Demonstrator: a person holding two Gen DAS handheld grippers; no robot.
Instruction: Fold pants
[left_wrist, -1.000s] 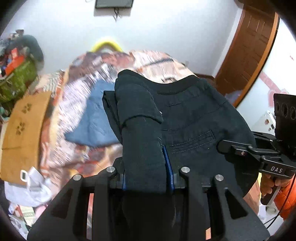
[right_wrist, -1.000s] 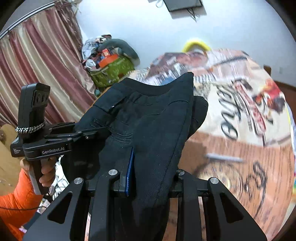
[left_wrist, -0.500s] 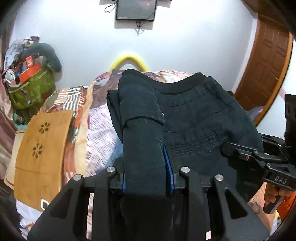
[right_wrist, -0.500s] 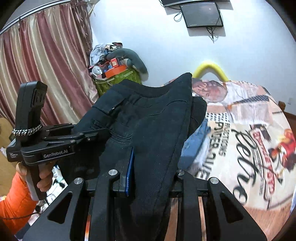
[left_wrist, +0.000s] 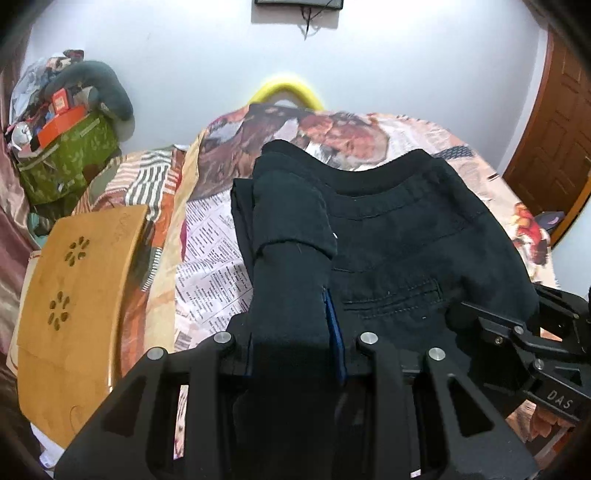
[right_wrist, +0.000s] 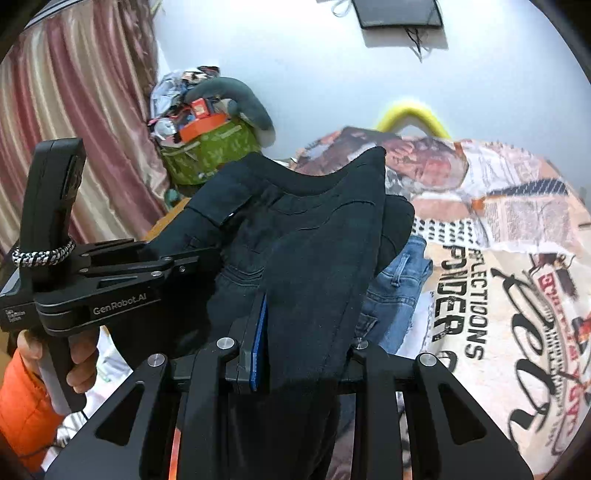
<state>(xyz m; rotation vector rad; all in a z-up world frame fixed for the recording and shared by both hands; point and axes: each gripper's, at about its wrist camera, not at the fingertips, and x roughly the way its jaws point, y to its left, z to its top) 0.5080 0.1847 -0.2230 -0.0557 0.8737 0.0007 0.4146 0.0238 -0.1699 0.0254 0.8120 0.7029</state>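
Pants (left_wrist: 399, 236): matt black woven cloth, visible stitching. Bedspread (right_wrist: 517, 229): printed cloth. Board (left_wrist: 77, 280): smooth tan wood. Left gripper (left_wrist: 295, 354): matt black plastic, metal bolts. Curtain (right_wrist: 74, 110): glossy satin.

Both wrist views close, angled down, sharing bed (left_wrist: 207, 254)

A bed (left_wrist: 424, 133) under a newspaper-print cover is the landmark here. Behind its head stands a plain white wall (left_wrist: 184, 55) with a dark screen (right_wrist: 399, 13) mounted high. A yellow curved headboard (left_wrist: 284, 88) peeks above the bed. Left of the bed sit a cluttered green bag (left_wrist: 66, 162) and a wooden board (left_wrist: 74, 277); striped pinkish curtains (right_wrist: 74, 92) hang beyond. Right of the bed is a brown wooden door (left_wrist: 554, 140).
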